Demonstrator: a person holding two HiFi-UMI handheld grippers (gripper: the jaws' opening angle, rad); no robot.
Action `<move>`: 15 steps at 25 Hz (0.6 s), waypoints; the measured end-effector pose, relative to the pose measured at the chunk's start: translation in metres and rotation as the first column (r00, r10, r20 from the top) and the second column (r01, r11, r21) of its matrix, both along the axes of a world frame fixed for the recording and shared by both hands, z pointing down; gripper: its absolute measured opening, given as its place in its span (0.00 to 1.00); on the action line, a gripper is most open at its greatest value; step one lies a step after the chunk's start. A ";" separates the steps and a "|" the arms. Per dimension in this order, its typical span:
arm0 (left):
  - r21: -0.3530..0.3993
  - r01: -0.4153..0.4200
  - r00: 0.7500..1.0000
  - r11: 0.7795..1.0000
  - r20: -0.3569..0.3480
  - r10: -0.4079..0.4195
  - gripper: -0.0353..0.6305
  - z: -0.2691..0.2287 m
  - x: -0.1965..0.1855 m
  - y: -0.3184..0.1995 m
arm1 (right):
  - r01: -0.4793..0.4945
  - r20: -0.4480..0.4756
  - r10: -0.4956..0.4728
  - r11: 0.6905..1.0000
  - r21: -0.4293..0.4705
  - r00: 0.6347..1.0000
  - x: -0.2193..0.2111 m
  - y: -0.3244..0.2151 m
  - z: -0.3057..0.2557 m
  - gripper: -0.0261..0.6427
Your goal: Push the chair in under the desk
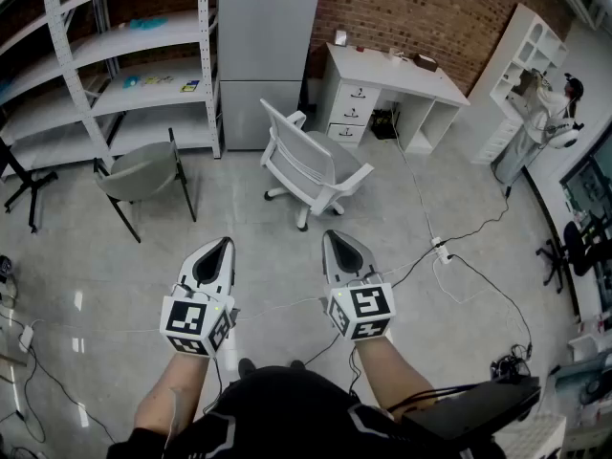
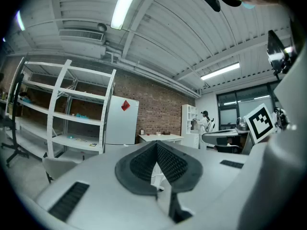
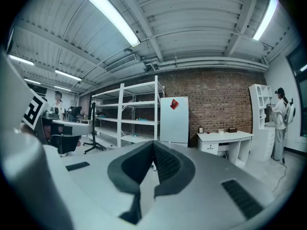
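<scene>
A white swivel chair (image 1: 311,165) with a grey seat stands on the floor, pulled out from the white desk (image 1: 392,89) at the brick wall and turned with its back toward me. My left gripper (image 1: 220,244) and right gripper (image 1: 335,237) are held side by side over the floor, well short of the chair, both shut and holding nothing. In the right gripper view the desk (image 3: 225,139) shows to the right past the shut jaws. Part of the chair's white frame (image 2: 156,176) peeks through below the left gripper's closed jaws.
A grey chair with black legs (image 1: 143,175) stands to the left, in front of white shelving (image 1: 124,55). A white cabinet (image 1: 268,46) stands beside the desk. Cables and a power strip (image 1: 442,251) run across the floor at right. A person (image 1: 550,103) stands at a far-right shelf.
</scene>
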State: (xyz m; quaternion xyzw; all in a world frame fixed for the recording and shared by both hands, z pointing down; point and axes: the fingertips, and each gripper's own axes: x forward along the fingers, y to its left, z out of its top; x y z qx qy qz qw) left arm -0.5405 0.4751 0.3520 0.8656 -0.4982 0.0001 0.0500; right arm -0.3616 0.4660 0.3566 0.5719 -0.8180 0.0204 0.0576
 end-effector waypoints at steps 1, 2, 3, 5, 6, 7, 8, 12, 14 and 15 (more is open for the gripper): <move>-0.006 0.015 1.000 1.000 0.004 -0.015 0.06 0.002 -0.003 0.001 | 0.000 0.000 0.000 1.000 -0.004 1.000 -0.001 0.001 0.001 0.05; -0.011 0.028 1.000 1.000 0.007 -0.027 0.06 0.004 -0.005 0.001 | -0.001 0.000 0.001 1.000 -0.007 1.000 -0.002 0.002 0.001 0.05; -0.016 0.036 0.999 0.999 0.010 -0.036 0.06 0.005 -0.006 0.001 | -0.002 0.000 0.002 1.000 -0.009 1.000 -0.002 0.003 0.001 0.05; -0.024 0.039 0.999 0.999 0.019 -0.039 0.06 0.008 -0.007 0.002 | -0.005 -0.002 0.005 1.000 -0.011 1.000 -0.002 0.003 0.001 0.05; -0.028 0.037 0.999 0.999 0.025 -0.037 0.06 0.009 -0.006 0.003 | -0.005 -0.001 0.005 1.000 -0.012 1.000 -0.003 0.004 0.001 0.05; -0.032 0.036 0.999 0.999 0.028 -0.035 0.06 0.010 -0.006 0.004 | -0.006 -0.001 0.006 1.000 -0.014 1.000 -0.003 0.005 0.001 0.05; -0.035 0.037 0.999 0.999 0.029 -0.036 0.06 0.011 -0.007 0.005 | -0.006 0.000 0.006 1.000 -0.016 1.000 -0.003 0.005 0.002 0.05; -0.037 0.026 0.999 0.999 0.027 -0.025 0.06 0.010 -0.009 0.007 | -0.015 0.013 0.015 1.000 -0.020 1.000 -0.005 0.005 0.002 0.05; -0.037 0.007 1.000 0.999 0.027 -0.006 0.06 0.010 -0.010 0.009 | -0.030 0.033 0.030 1.000 -0.008 0.999 -0.006 0.006 -0.001 0.05; -0.034 0.003 1.000 0.999 0.027 -0.002 0.06 0.010 -0.011 0.009 | -0.036 0.033 0.036 0.999 -0.003 0.999 -0.007 0.006 -0.002 0.05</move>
